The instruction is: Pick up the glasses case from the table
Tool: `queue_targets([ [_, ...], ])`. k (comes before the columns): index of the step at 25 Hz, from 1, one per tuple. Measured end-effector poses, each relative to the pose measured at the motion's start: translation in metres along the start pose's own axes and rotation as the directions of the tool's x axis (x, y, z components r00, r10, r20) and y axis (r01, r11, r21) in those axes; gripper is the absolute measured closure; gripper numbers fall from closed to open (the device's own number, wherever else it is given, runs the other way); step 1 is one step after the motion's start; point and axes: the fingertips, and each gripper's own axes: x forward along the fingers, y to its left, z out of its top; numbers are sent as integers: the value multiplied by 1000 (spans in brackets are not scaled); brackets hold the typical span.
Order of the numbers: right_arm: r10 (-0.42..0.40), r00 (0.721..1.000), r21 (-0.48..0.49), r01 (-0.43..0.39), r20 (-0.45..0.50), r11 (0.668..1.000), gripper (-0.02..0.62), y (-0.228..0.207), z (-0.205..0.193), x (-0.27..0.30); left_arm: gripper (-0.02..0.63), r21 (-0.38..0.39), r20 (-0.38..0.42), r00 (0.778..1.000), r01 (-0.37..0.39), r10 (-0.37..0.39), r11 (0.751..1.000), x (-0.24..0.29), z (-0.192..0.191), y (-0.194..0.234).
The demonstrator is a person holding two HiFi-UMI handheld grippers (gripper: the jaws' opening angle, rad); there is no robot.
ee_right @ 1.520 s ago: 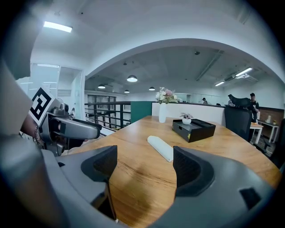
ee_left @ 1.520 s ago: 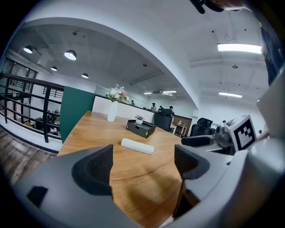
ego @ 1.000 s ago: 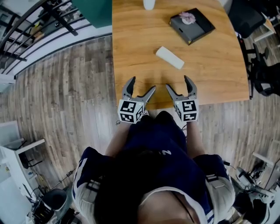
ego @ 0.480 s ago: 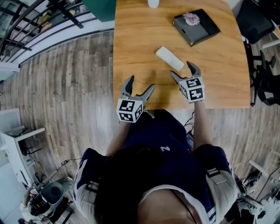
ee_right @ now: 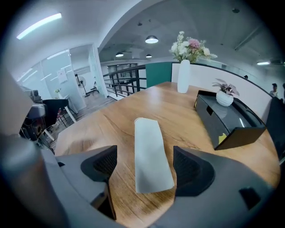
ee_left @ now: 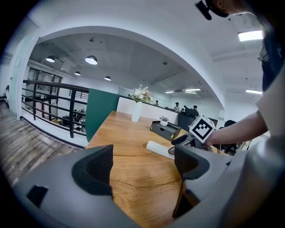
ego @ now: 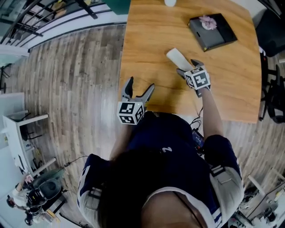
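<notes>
The glasses case (ego: 176, 56) is a pale oblong lying flat on the wooden table (ego: 147, 40). My right gripper (ego: 186, 67) is open at the case's near end. In the right gripper view the case (ee_right: 150, 151) lies lengthwise between the two jaws, with a gap on each side, and its near end reaches in between them. My left gripper (ego: 140, 84) is open and empty over the table's near edge, to the left of the case. From the left gripper view the case (ee_left: 158, 148) shows ahead to the right, with the right gripper's marker cube (ee_left: 202, 129) beside it.
A black box (ego: 212, 31) with a small potted plant on it sits at the table's far right. A white vase (ego: 169, 2) stands at the far edge. Wooden floor and a railing lie to the left.
My right gripper has moved forward from the table's near edge up to the case and now straddles its near end. The left gripper has stayed put.
</notes>
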Motion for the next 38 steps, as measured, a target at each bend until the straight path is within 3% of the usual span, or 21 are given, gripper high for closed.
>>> queue_targets([
  [6,54,997,14,-53,-51,998,216,-7,-5,25,173,-31,-15,998,-60,60,998,-6,-8,9],
  [10,35,995,-27,-38,-96,999,212,-9,-18,34,173,-39,-18,997,-77,77,996,-8,-10,10],
  [14,24,997,-45,-28,-75,999,218,-11,-17,35,173,-45,-21,996,-87,86,995,-7,-12,10],
  [17,8,996,-35,-11,-84,999,290,-13,-15,34,175,-46,-23,996,-82,81,996,-6,-12,8],
  [22,2,996,-31,-4,-88,1000,295,-11,-15,35,175,-51,-21,997,-75,74,996,-6,-13,4],
  [26,45,998,25,-44,-44,999,299,-4,-10,32,181,-56,-32,997,-71,69,996,-4,-14,5],
  [34,29,997,6,-29,66,1000,304,9,8,21,184,-105,-44,999,-15,10,994,-1,-16,1],
  [38,14,986,0,-14,168,1000,304,17,27,2,184,-183,-25,998,49,-54,982,5,-13,-8],
])
